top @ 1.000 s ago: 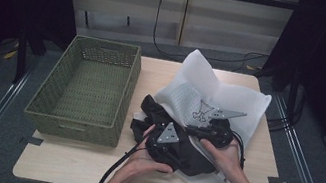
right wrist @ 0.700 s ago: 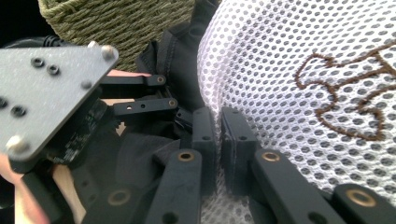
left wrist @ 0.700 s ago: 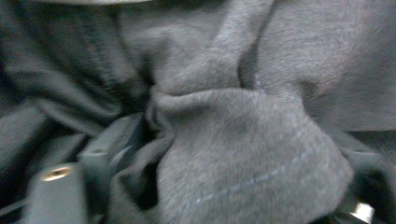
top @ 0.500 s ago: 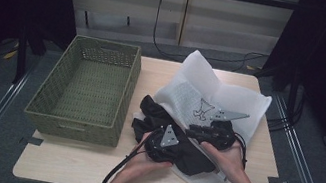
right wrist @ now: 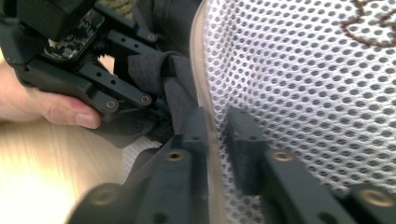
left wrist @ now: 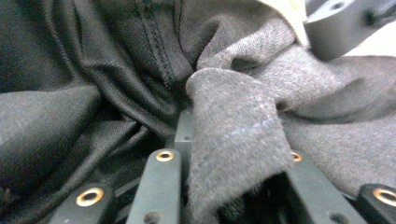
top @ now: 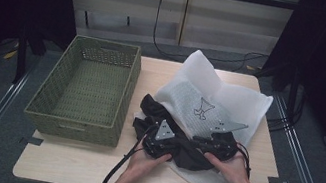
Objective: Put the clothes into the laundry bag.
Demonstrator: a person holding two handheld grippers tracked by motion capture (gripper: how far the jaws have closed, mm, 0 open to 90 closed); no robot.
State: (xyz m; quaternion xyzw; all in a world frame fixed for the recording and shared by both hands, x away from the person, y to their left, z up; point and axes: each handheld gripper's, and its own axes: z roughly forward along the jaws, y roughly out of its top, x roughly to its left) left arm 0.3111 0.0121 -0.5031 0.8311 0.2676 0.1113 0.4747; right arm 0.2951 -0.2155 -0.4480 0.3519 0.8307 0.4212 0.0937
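Observation:
A black garment (top: 153, 107) lies bunched on the white mesh bag (top: 190, 96) at the table's middle right. My left gripper (top: 180, 148) has just been closing, and in the left gripper view its jaws (left wrist: 233, 144) pinch a raised fold of the dark cloth (left wrist: 116, 70). My right gripper (top: 200, 143) sits close beside it. Its jaws have also just been closing, and they (right wrist: 217, 123) clamp the beige zipper edge of the mesh bag (right wrist: 303, 70). The left gripper (right wrist: 156, 88) shows there too, with cloth in its jaws.
A green woven basket (top: 46, 94) stands empty at the table's left. The wooden table (top: 87, 164) shows bare wood along its front edge. The bag spreads to the right edge. Cables trail off the front and lie on the floor behind.
Both hands stay over the bundle. The right gripper's grey plate has slid slightly toward the person, and the black cloth is bunched more tightly between the two grippers.

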